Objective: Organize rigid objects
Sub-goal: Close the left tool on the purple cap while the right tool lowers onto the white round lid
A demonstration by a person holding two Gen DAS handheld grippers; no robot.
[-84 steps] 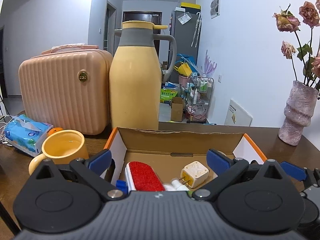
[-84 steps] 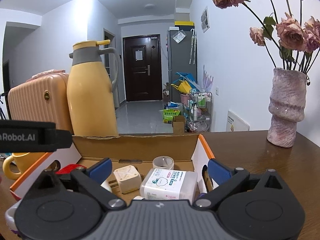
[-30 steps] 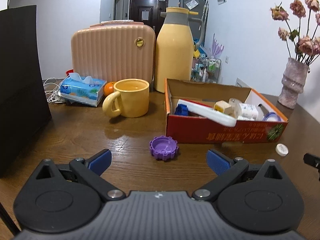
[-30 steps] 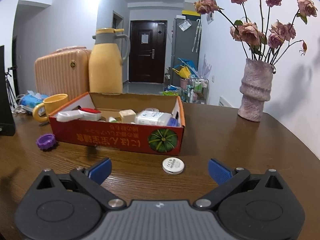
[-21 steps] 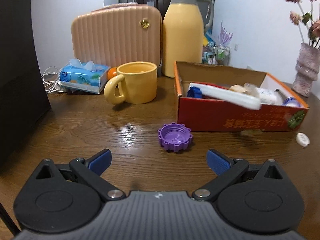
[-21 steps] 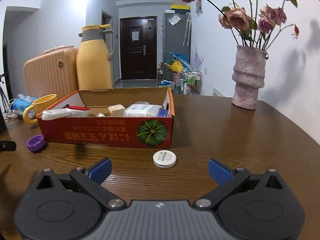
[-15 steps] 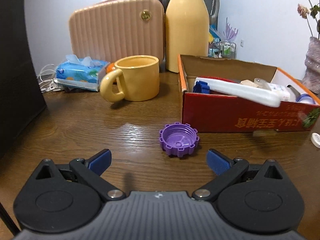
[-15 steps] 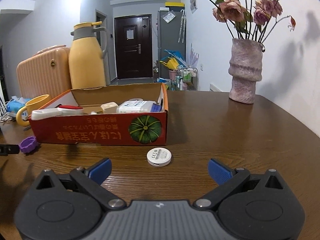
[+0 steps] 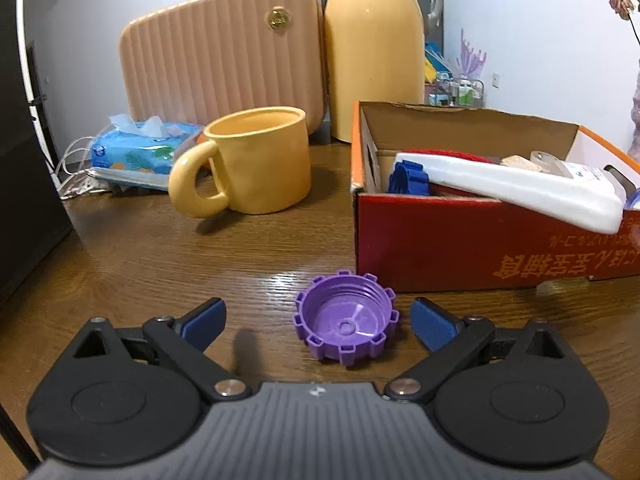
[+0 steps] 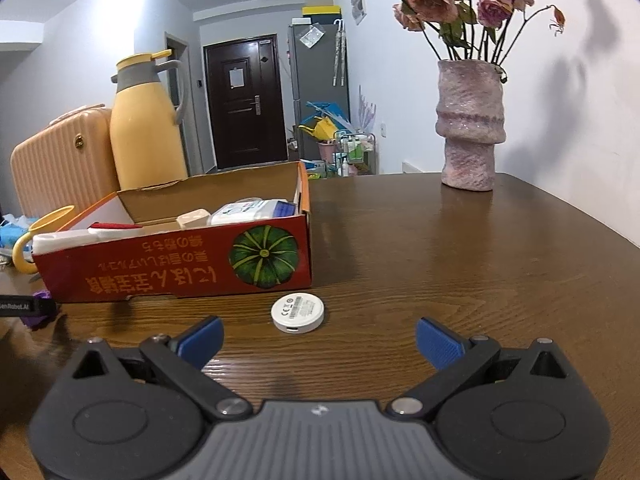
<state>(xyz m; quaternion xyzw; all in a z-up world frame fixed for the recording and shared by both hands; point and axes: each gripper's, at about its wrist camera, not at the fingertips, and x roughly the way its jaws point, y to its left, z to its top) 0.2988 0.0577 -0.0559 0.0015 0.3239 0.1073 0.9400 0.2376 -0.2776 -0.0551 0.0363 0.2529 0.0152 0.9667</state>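
A purple ridged cap (image 9: 346, 326) lies open side up on the wooden table, just in front of the red cardboard box (image 9: 460, 252). My left gripper (image 9: 318, 322) is open, and the cap sits between its blue fingertips, nearer the right one. A white round disc (image 10: 298, 312) lies on the table in front of the box (image 10: 180, 268). My right gripper (image 10: 318, 340) is open and empty, just short of the disc. The box holds a white brush with a red pad (image 9: 508, 188), a blue cap (image 9: 408, 178), a plug and a packet.
A yellow mug (image 9: 248, 164), a tissue pack (image 9: 140, 152), a pink ribbed case (image 9: 224, 52) and a yellow thermos (image 9: 374, 48) stand behind and left of the box. A pink vase of dried roses (image 10: 470, 124) stands far right. The left gripper's body (image 10: 24, 306) shows at the right view's left edge.
Both grippers have drawn back from above the box and come down low over the table. The left has closed in on the purple cap, the right on the white disc.
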